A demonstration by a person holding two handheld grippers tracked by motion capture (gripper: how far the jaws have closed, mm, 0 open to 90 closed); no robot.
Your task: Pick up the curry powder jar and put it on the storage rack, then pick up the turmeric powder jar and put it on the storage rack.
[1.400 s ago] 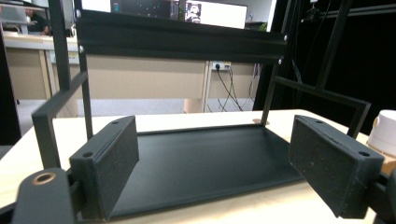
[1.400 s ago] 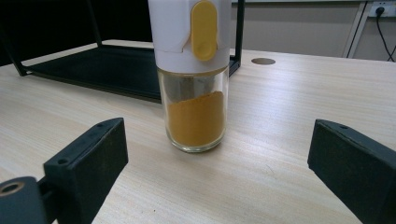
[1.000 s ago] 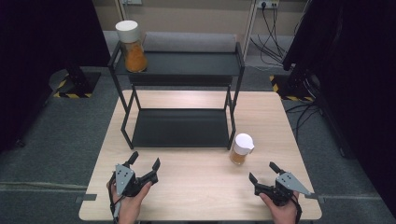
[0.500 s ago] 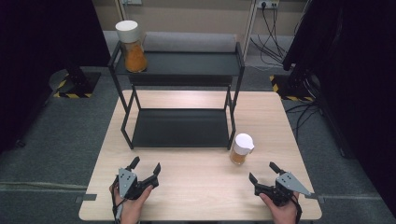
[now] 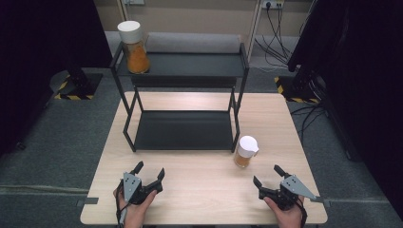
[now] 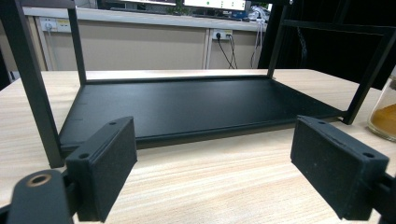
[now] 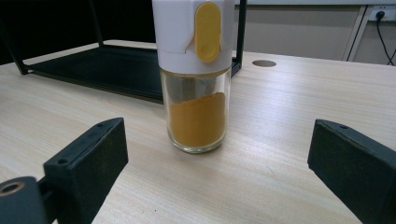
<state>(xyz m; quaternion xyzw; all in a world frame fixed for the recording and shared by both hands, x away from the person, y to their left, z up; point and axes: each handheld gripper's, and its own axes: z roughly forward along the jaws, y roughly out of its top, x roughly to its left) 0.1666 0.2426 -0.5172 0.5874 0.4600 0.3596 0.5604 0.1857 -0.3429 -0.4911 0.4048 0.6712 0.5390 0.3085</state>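
Observation:
A glass spice jar (image 5: pixel 246 152) with a white lid and orange powder stands on the wooden table (image 5: pixel 199 190), right of the black two-tier rack (image 5: pixel 183 130). A second such jar (image 5: pixel 134 47) stands on the rack's top shelf at its left end. My right gripper (image 5: pixel 266 175) is open near the front right edge. The jar (image 7: pixel 198 93) stands upright beyond its jaws (image 7: pixel 217 168), untouched. My left gripper (image 5: pixel 149 169) is open at the front left and its jaws have just been opening with nothing between them. It (image 6: pixel 215 163) faces the rack's lower shelf (image 6: pixel 196 102).
The jar's edge (image 6: pixel 385 116) shows at the right of the left gripper view. The rack's posts (image 5: pixel 235 128) rise just behind the jar. Dark curtains flank the table, and cables (image 5: pixel 280 23) lie on the floor behind it.
My left gripper has drawn back a little toward the near edge, with its jaws slightly wider. The right gripper and both jars have kept still.

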